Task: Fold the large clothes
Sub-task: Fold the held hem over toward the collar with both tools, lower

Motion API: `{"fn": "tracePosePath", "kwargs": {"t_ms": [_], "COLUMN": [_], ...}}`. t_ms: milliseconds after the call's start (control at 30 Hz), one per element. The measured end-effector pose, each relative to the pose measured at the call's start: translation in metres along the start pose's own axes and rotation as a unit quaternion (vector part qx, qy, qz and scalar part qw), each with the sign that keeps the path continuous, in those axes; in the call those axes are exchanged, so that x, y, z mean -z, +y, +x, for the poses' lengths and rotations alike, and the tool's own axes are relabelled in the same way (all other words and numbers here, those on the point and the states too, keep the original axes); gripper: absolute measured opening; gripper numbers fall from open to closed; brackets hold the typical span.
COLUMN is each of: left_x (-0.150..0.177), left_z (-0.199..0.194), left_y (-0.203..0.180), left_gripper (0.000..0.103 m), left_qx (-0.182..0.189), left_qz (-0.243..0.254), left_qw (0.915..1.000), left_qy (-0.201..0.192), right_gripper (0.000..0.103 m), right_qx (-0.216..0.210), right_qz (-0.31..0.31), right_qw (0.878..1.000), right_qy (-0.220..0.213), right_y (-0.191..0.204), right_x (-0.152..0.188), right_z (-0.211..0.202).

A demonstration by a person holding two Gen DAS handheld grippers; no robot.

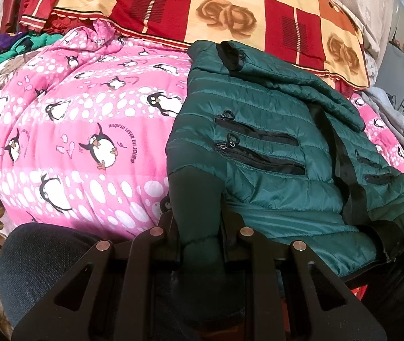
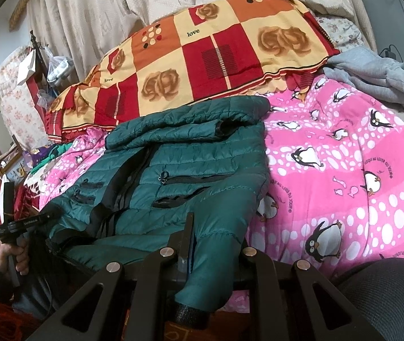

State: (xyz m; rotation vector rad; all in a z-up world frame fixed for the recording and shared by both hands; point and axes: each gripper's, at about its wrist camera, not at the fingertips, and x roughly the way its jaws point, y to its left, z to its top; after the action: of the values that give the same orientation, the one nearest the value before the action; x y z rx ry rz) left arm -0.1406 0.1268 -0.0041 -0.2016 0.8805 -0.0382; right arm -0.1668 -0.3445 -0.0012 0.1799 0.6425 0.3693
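A dark green quilted puffer jacket [image 1: 273, 147] lies front up on a pink penguin quilt [image 1: 82, 130]. One sleeve is folded across its chest. My left gripper [image 1: 197, 221] is shut on the jacket's bottom left corner; green fabric bulges between its fingers. In the right wrist view the jacket [image 2: 173, 170] lies left of centre. My right gripper [image 2: 210, 244] is shut on the jacket's bottom right edge, which drapes over its fingers. The hand holding the left gripper [image 2: 14, 244] shows at the far left.
A red, orange and cream checked blanket [image 1: 230, 14] is heaped behind the jacket. A grey garment [image 2: 387, 82] lies at the right on the quilt [image 2: 344, 170]. Green and purple clothes [image 1: 17, 48] lie at the far left. Curtains [image 2: 116, 14] hang behind.
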Motion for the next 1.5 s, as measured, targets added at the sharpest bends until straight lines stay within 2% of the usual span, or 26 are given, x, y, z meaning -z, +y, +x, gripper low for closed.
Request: {"fn": "tracePosePath", "kwargs": {"t_ms": [200, 367, 633, 800, 1033, 1233, 1500], "left_x": [-0.007, -0.024, -0.060, -0.084, -0.122, -0.146, -0.178], "left_z": [-0.011, -0.018, -0.038, -0.044, -0.029, -0.018, -0.013], "left_y": [0.012, 0.009, 0.014, 0.010, 0.004, 0.005, -0.003], "left_gripper": [0.017, 0.017, 0.017, 0.017, 0.017, 0.017, 0.017], "left_qx": [0.036, 0.048, 0.064, 0.057, 0.051, 0.048, 0.035], "left_qz": [-0.047, -0.052, -0.086, -0.098, -0.097, -0.108, -0.118], "left_qw": [0.9980, 0.9964, 0.9866, 0.9807, 0.9789, 0.9760, 0.9686], "left_qy": [-0.023, -0.047, -0.123, -0.160, -0.172, -0.183, -0.216], "right_gripper": [0.013, 0.013, 0.013, 0.013, 0.013, 0.013, 0.013], "right_qx": [-0.001, -0.004, 0.005, 0.013, 0.029, 0.055, 0.074], "right_qz": [0.004, -0.006, -0.021, -0.026, -0.031, -0.062, -0.055], "right_qw": [1.000, 0.999, 0.997, 0.995, 0.993, 0.989, 0.986], "right_qy": [-0.026, -0.041, -0.080, -0.101, -0.109, -0.121, -0.142], "right_y": [0.000, 0.002, 0.004, 0.005, 0.005, 0.015, 0.007], "right_x": [-0.005, -0.019, -0.057, -0.071, -0.102, -0.136, -0.178], "right_z": [-0.008, -0.007, -0.008, -0.008, 0.009, 0.024, 0.046]}}
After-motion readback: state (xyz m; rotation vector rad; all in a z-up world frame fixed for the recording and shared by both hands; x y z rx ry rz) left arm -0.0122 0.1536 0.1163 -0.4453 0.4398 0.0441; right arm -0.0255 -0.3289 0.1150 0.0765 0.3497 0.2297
